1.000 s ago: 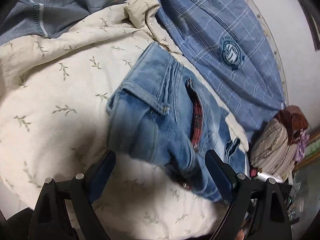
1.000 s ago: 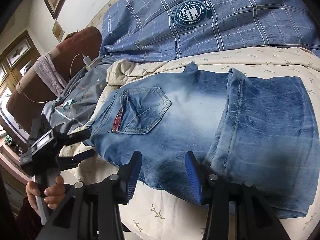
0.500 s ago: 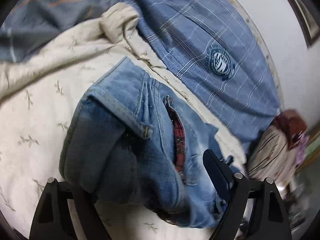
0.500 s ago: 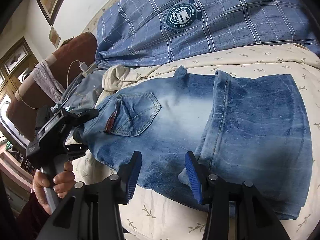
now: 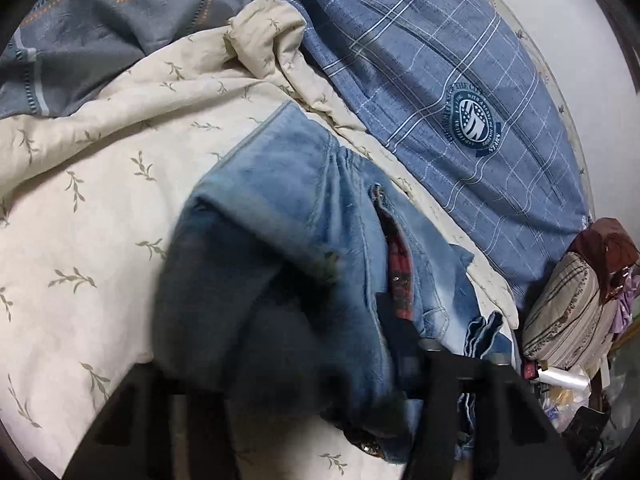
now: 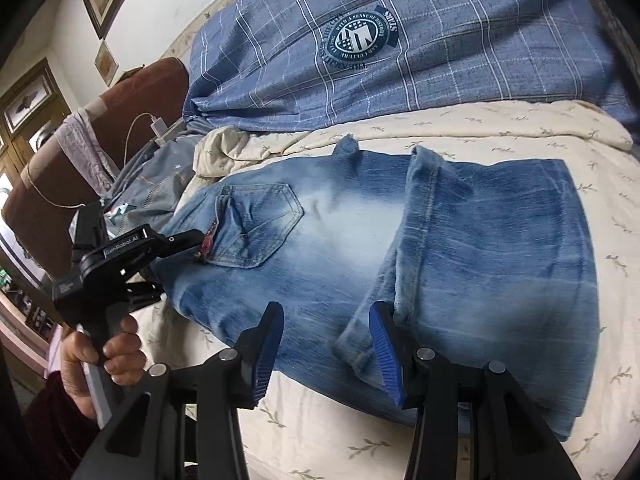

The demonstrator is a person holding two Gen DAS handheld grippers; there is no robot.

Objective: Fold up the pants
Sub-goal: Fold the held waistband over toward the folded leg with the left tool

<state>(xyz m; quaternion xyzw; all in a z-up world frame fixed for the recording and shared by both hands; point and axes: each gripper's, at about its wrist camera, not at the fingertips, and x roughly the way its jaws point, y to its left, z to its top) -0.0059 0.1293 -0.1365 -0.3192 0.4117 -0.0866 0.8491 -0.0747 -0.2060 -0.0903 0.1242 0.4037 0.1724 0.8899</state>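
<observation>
Faded blue jeans (image 6: 340, 232) lie across a cream leaf-print quilt (image 6: 520, 132), back pocket (image 6: 260, 228) up, with the legs folded over at the right (image 6: 500, 260). My left gripper (image 6: 172, 264) is at the waist end; its jaws are closing, one finger over the waistband by the red tag and one under it. In the left wrist view the bunched waist (image 5: 288, 208) fills the left gripper (image 5: 316, 320), and its left finger is hidden by denim. My right gripper (image 6: 326, 336) stands open over the jeans' near edge, its right pad (image 6: 384, 348) beside the hem corner.
A blue checked cover with a round crest (image 6: 400, 60) lies behind the jeans. Grey patterned cloth (image 5: 100, 12) is bunched at the far left. A brown padded headboard (image 6: 60, 160) with a charger cable (image 6: 158, 124) stands past the waist end. A hand (image 6: 104, 360) holds the left tool.
The left gripper has moved forward onto the jeans' waist and its jaws have narrowed around the bunched denim. The right gripper has stayed where it was.
</observation>
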